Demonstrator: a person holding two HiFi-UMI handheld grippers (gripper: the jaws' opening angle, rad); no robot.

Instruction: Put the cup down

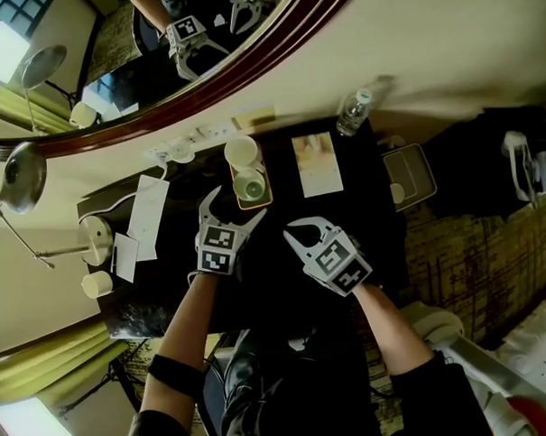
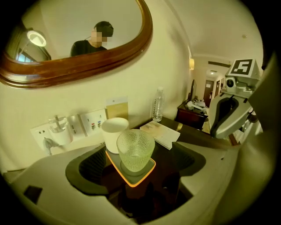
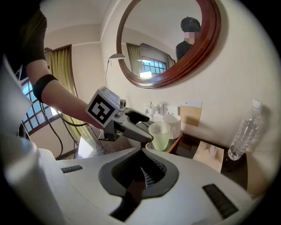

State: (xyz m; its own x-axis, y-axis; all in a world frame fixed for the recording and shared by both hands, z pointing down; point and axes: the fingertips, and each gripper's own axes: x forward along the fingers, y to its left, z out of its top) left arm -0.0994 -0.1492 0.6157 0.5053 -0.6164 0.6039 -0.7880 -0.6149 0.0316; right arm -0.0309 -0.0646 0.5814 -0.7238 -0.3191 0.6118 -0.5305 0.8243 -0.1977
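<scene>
My left gripper (image 1: 235,205) has its jaws spread wide, and the glass cup (image 2: 135,149) stands upright in the gap between them, clear of both pads as far as I can see from the left gripper view, so nothing is gripped there. The cup rests on a small orange-rimmed tray (image 2: 131,179) that lies by the far edge of the dark worktop (image 1: 367,195), roughly midway along it and close to the wall. Just behind the glass cup, on the same tray and nearer the wall, is a white cup (image 2: 115,132), also upright; the two look to be touching or nearly so, and I cannot tell which. My right gripper (image 1: 292,232) hangs over the middle of the worktop, on the near side of the tray and apart from it, with its jaws closed together on nothing. A pale booklet (image 1: 317,165) lies flat just to the right of the tray, and a clear water bottle (image 1: 353,112) stands beyond it toward the far right corner, against the wall. Wall sockets (image 2: 90,123) sit just above the far edge behind the cups, and an oval wood-framed mirror (image 3: 199,55) hangs higher up.
</scene>
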